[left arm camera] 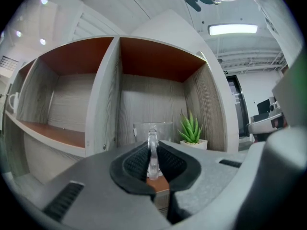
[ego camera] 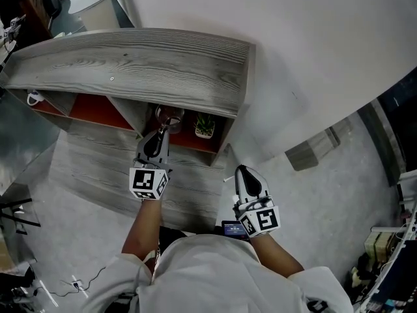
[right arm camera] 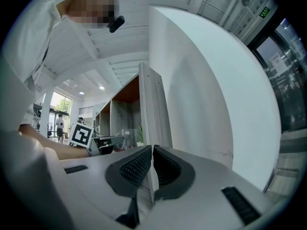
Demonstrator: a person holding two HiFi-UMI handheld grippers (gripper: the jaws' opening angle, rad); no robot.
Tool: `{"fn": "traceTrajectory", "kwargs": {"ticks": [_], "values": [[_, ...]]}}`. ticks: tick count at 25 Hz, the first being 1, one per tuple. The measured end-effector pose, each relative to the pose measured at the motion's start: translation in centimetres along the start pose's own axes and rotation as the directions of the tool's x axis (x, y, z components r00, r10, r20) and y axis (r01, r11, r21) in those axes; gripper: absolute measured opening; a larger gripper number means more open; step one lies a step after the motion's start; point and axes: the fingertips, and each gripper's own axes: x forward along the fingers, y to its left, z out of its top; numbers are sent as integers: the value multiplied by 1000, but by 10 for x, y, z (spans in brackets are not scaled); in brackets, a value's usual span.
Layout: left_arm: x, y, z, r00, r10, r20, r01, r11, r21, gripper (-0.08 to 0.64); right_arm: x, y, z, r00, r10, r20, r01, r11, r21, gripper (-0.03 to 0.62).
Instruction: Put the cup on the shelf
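The cup (left arm camera: 152, 128) was clear glass. It was inside the shelf (ego camera: 130, 64), in the same box as the little plant (left arm camera: 192, 130), just to the plant's left. The left hand-held gripper (left arm camera: 152, 153) had its jaws squeezed nearly together on the cup's thin handle, so it was holding the cup. It pointed flat into the shelf. I could not tell if the bottom of the cup was touching the red shelf floor beside the plant yet.

I think the step in hand was setting the cup down. Next, the cup would need to sit flat on the floor beside the plant without bumping it. Then the jaws would need to let go and pull straight back.

The right hand-held gripper (right arm camera: 151, 150) was well away from the plant, outside the shelf's side wall. Its jaws were closed and had nothing in them.
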Motion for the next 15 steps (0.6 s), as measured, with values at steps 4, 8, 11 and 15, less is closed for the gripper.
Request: {"fn": "traceTrajectory", "kwargs": {"ticks": [4,8,11,15], "values": [[0,0,-1,1000,15,1,-15,1000,12,32,-3,-1,-2,1000,5,-2,-5,1000,5,37],[-2,4,2,999,46,1,-46,998,36,71,-5,0,-2,1000,22,-1,-22,1000,4,37],[-9,6,16,999,50,20,-51,997,51,187,-6,-4,-3,1000,28,-6,-28,1000,11,37],[-28,2,41,997,57,49,-61,995,84,180,-5,-8,1,999,45,11,-45,999,22,37]]}}
